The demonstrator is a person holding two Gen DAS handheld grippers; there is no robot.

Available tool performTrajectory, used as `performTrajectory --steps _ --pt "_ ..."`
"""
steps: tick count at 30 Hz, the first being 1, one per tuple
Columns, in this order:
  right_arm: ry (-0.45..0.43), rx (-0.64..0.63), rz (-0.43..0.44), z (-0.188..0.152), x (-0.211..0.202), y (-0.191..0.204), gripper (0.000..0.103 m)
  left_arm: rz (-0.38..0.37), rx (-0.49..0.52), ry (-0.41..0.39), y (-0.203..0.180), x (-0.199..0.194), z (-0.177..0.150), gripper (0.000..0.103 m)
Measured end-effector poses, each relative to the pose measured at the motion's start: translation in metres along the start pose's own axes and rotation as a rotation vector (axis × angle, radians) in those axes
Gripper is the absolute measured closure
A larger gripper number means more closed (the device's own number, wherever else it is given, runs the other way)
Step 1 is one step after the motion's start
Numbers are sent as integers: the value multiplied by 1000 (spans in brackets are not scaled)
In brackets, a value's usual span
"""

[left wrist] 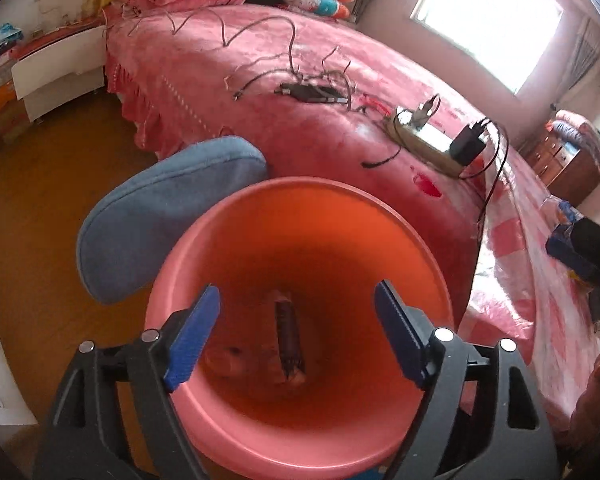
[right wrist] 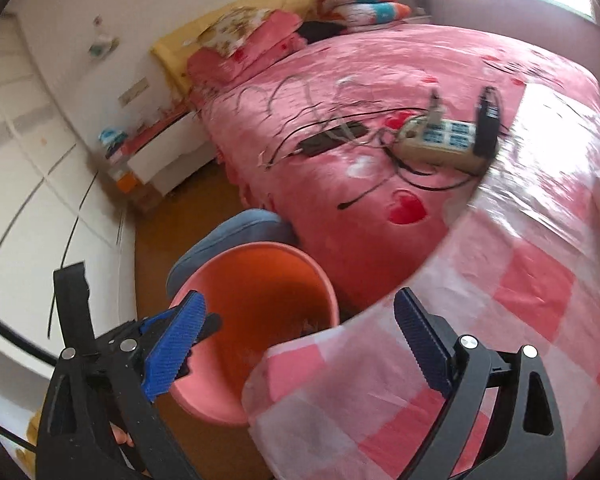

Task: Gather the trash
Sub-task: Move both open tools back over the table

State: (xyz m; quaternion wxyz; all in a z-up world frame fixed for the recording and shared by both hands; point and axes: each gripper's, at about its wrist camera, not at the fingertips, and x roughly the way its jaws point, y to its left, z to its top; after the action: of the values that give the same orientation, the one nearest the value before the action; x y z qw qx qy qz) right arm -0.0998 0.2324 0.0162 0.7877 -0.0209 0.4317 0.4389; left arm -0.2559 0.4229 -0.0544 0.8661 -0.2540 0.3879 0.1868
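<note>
Trash, a dark crumpled wrapper (left wrist: 289, 338) among paler scraps, lies at the bottom of the round pink plastic bin (left wrist: 236, 216) standing on the brown floor against the pink bed (left wrist: 308, 136). Left gripper (left wrist: 298, 338) hangs over the bin mouth, blue-padded jaws spread, nothing between them. Right gripper (right wrist: 300, 346) likewise released, beside a blue cushion (right wrist: 236, 224).

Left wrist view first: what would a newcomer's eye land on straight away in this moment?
The pink bucket fills the lower middle, standing on the wooden floor beside the bed, with a dark wrapper and other scraps at its bottom. The left hand-held gripper hangs open right above its mouth, nothing between its blue pads. Behind it spreads the pink bedspread, strewn with cables and a power strip.
</note>
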Motion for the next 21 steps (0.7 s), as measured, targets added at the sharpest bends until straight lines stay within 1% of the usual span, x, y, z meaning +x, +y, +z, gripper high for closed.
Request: performTrajectory --steps 2,4,7,9,11,13,15,18,21 --pt "-32 43 1 -3 -11 -12 9 -3 3 -46 -1 -6 0 20" --pt "-58 65 1 -5 -21 -22 9 -8 19 -101 -5 -13 -1 18" --pt "-97 90 -1 -11 -35 -36 9 -21 36 -175 -13 -24 -1 17" --pt "-116 109 -2 -15 -42 -44 9 -43 28 -190 -17 -27 0 17" --pt "-139 132 6 -20 -51 -54 9 -66 19 -176 -23 -29 1 17" --pt "-159 147 5 -25 -59 -62 9 -61 5 -164 -28 -30 3 17" --pt "-182 150 -1 -29 -68 -69 9 -51 14 -152 -34 -33 3 17" --pt "-215 133 -6 -35 -80 -74 9 -10 49 -85 -49 -32 7 17" --pt "-245 116 -12 -43 -93 -79 7 -10 79 -44 -61 -32 8 17"
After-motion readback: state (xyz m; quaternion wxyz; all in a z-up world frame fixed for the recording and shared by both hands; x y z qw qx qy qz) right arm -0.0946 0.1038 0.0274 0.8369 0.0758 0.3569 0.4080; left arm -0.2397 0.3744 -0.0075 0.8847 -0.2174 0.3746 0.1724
